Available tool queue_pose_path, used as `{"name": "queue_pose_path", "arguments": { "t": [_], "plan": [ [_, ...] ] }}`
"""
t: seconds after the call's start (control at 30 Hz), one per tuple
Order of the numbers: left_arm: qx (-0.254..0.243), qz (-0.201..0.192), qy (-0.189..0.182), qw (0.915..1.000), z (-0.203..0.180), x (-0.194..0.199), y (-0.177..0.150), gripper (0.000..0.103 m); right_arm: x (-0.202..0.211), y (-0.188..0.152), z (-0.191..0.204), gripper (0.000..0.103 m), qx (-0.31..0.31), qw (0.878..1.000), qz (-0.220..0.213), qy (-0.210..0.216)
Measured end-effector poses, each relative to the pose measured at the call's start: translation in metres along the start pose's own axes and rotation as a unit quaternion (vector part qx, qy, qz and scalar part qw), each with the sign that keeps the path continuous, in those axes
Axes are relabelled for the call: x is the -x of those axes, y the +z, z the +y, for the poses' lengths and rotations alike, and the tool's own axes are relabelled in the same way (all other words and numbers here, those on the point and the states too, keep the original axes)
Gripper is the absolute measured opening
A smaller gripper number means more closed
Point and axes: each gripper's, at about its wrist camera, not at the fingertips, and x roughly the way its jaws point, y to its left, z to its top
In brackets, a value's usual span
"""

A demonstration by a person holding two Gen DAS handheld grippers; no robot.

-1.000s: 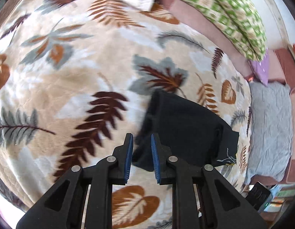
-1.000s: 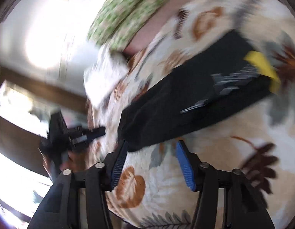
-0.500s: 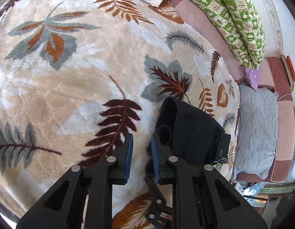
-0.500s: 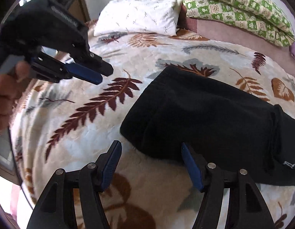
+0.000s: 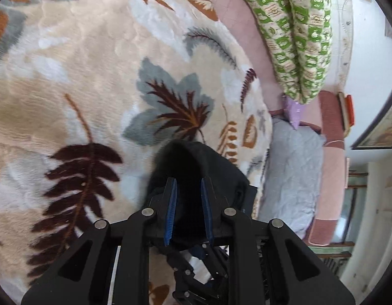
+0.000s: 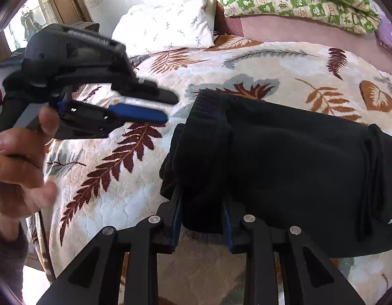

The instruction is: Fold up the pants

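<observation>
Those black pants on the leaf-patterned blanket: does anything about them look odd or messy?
Slightly. The folded black pants have a bunched, rolled left end rather than a flat edge, where the right claw is closing on the fabric. Nothing looks torn or spilled on the leaf-patterned blanket.

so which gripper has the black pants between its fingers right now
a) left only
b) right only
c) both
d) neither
b: in the right wrist view the right gripper is closing on the near edge of the folded black pants, while the left gripper hangs clear above the leaf-print blanket.
</observation>
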Motion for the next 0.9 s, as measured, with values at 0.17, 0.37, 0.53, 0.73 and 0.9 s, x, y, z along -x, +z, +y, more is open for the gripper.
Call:
{"name": "queue_pose_path", "arguments": {
  "t": [0.17,0.37,0.53,0.73,0.9],
  "plan": [
    [-0.030,0.009,0.008,0.9995,-0.011,-0.009,0.007,0.017,-0.001,-0.001,-0.004,0.029,-0.010,1.000,0.002,0.010],
    [-0.087,0.023,0.031,0.9955,-0.031,-0.013,0.001,0.063,-0.003,0.000,-0.006,0.029,-0.019,1.000,0.003,0.017],
    [-0.112,0.043,0.109,0.9868,-0.032,-0.027,-0.003,0.065,-0.003,0.001,-0.007,0.030,-0.024,1.000,0.004,0.020],
    [-0.084,0.046,0.125,0.9875,-0.023,-0.045,0.000,0.065,-0.003,0.000,-0.010,0.031,-0.033,0.999,0.003,0.026],
    [-0.082,0.042,0.125,0.9879,-0.022,-0.047,-0.005,0.029,-0.002,0.000,-0.010,0.031,-0.034,0.999,0.003,0.027]
  ]
}}
